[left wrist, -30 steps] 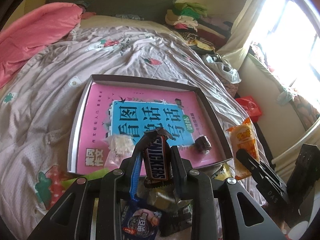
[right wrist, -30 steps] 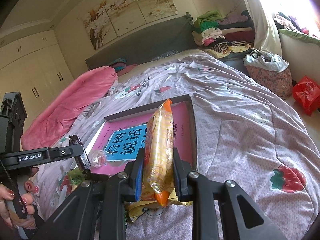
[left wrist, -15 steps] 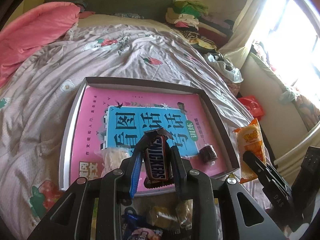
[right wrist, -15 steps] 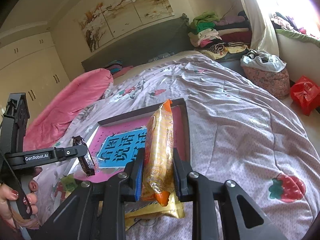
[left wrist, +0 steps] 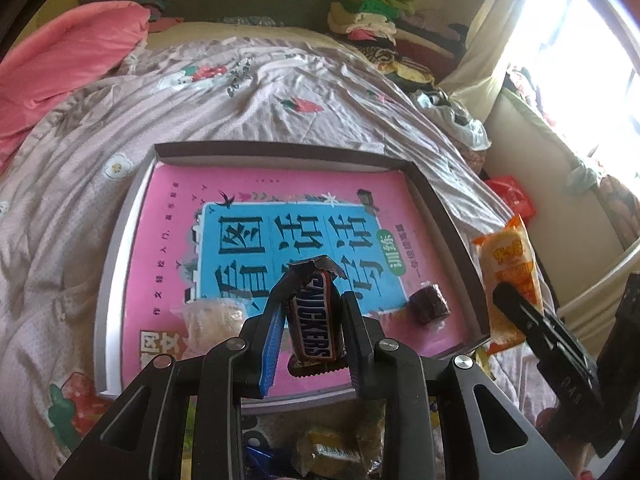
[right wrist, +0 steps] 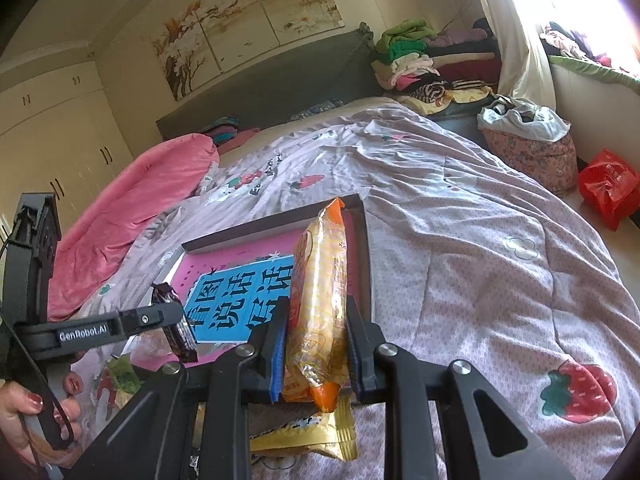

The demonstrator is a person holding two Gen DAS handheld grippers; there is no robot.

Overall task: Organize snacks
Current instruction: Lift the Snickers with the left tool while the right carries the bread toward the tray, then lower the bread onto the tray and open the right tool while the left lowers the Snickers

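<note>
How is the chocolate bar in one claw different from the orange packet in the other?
The chocolate bar has a dark brown wrapper with white lettering; the orange packet is orange and yellow and partly see-through. The bar is short and stubby, the packet longer and puffier. The bar hangs over the tray; the packet is at the tray's right edge. Both stand upright, each pinched in a shut claw: bar in the left claw, packet in the right claw.

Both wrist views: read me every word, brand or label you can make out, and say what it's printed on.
"SNICKERS": chocolate bar clamped in the left gripper.
"GenRobot.AI": left gripper's side, in the right wrist view.
"看图说话写话", "训练": pink book in the tray.
Orange packet in the right gripper, wall painting: print unreadable.
</note>
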